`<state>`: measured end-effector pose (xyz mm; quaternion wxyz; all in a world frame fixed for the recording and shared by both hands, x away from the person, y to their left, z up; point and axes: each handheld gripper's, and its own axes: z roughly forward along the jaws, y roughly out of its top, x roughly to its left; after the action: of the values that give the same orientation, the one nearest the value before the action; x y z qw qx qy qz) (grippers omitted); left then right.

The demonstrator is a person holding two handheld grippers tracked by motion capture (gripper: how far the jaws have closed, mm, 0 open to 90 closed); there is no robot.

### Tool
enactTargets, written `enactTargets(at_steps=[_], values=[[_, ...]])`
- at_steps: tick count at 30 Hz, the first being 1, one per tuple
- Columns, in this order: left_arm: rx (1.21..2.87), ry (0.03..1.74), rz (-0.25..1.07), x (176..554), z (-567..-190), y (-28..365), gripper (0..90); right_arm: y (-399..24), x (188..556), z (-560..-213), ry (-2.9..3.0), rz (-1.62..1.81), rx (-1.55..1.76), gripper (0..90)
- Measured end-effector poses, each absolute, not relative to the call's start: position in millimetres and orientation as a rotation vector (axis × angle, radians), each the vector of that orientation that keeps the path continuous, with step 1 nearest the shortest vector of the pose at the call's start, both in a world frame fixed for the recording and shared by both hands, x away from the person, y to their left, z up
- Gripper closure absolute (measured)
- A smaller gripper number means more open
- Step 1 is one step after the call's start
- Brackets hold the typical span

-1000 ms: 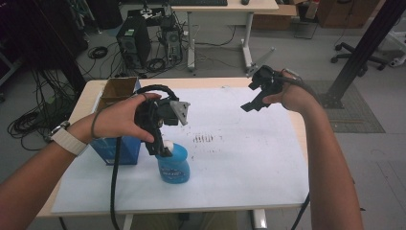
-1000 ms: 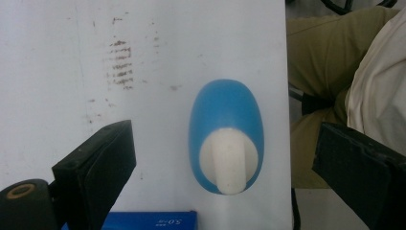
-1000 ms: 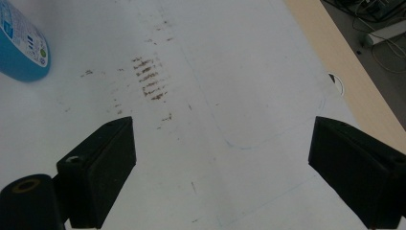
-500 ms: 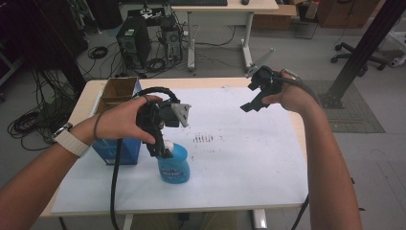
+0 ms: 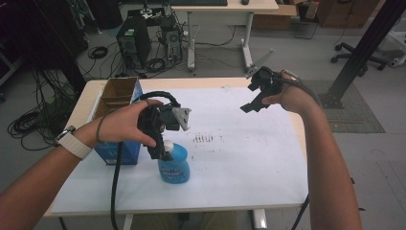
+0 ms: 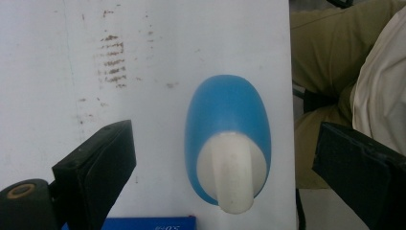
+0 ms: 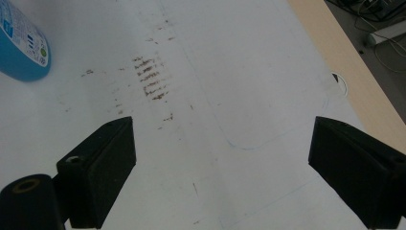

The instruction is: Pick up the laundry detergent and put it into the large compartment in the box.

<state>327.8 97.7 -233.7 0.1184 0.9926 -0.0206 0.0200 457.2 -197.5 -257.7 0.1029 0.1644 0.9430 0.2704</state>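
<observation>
L gripper [image 5: 162, 152] held directly above the bottle [image 5: 174, 164], pointing down at it; L hand [image 5: 125, 125] wraps the gripper body, grey plate [image 5: 182, 117] on its far-right side. In the left gripper view the jaws stand wide apart w/ the bottle [image 6: 228, 139] between them, seen from above: blue body, white cap [image 6: 232, 173] nearest the camera. Jaws not touching the bottle; clear gap each side. Bottle stands upright on the white mat [image 5: 249, 163], near the mat's front-left area. Box [image 5: 116, 108], blue w/ open cardboard top, sits just left of the L gripper, behind the L hand; its blue edge shows at the bottom of the left gripper view [image 6: 143, 223]. Brown smudge marks [image 5: 203, 139] on the mat just right of the L gripper, between the two grippers. R gripper [image 5: 252, 101] held in the air over the mat's far-right part, well apart from the bottle, R hand [image 5: 287, 96] gripping it. Right gripper view: jaws wide apart, nothing between them, mat below; smudges [image 7: 151, 79] ahead, bottle base [image 7: 21, 45] at far upper left. Table [image 5: 86, 96] edge shows bare wood beyond the mat.
</observation>
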Motion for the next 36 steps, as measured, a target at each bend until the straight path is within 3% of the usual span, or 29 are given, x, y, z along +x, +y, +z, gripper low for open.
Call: enactTargets(at_steps=[36], values=[[2.924,-0.029,0.026,330,-268,102,7.9,-199,457,-259,2.786,0.795,0.488,9.4]])
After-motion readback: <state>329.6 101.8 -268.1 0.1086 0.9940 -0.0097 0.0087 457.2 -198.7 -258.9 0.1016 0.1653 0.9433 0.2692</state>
